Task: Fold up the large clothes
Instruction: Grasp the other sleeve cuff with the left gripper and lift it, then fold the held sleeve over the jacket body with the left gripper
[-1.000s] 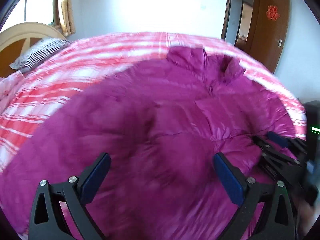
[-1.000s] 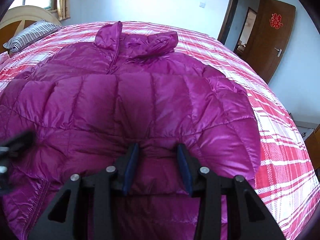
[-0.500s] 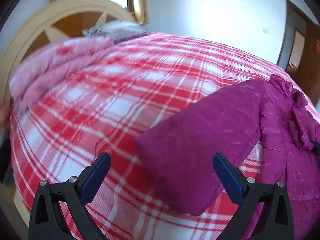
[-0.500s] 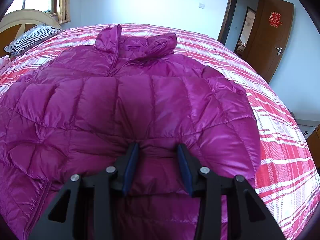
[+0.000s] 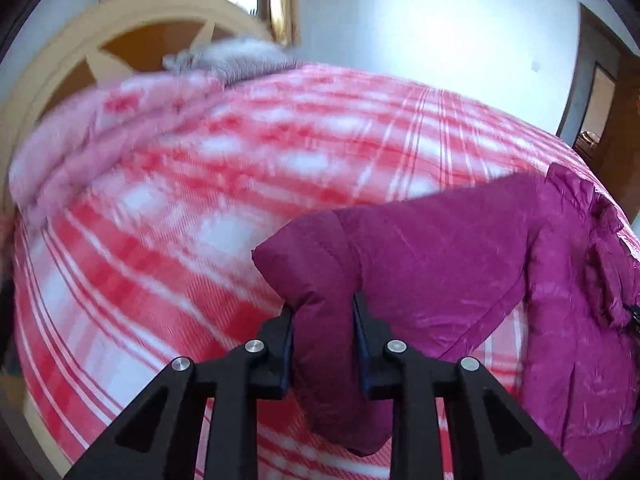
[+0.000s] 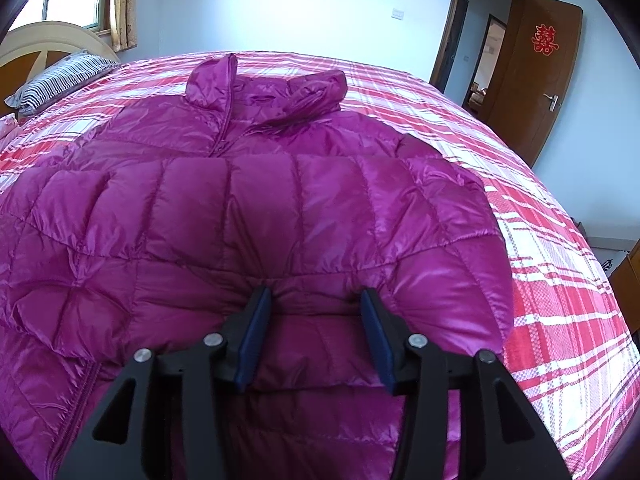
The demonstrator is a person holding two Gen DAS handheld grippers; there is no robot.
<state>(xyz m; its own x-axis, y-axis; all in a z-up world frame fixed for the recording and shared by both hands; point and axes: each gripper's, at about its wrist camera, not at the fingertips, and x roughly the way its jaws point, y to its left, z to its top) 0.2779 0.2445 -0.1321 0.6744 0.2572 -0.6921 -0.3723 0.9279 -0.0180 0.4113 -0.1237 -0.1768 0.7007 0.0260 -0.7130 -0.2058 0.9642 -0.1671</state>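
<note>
A large magenta quilted down jacket (image 6: 260,208) lies spread on the red and white plaid bed (image 6: 560,280), collar toward the far side. In the left wrist view its sleeve (image 5: 432,256) stretches out to the left over the bedspread (image 5: 160,240). My left gripper (image 5: 322,312) is shut on the cuff end of that sleeve. My right gripper (image 6: 316,300) is shut on a pinch of jacket fabric at the near hem, where a folded part of the jacket lies across the front.
A striped pillow (image 6: 56,80) and a wooden headboard (image 5: 120,44) are at the bed's far left, with a pink quilt (image 5: 100,136) beside them. A brown door (image 6: 544,72) stands open at the right. A window with curtains (image 6: 120,4) is behind the headboard.
My left gripper swung left from over the jacket body to the sleeve end and closed on its cuff. My right gripper has kept its grip and barely moved.
</note>
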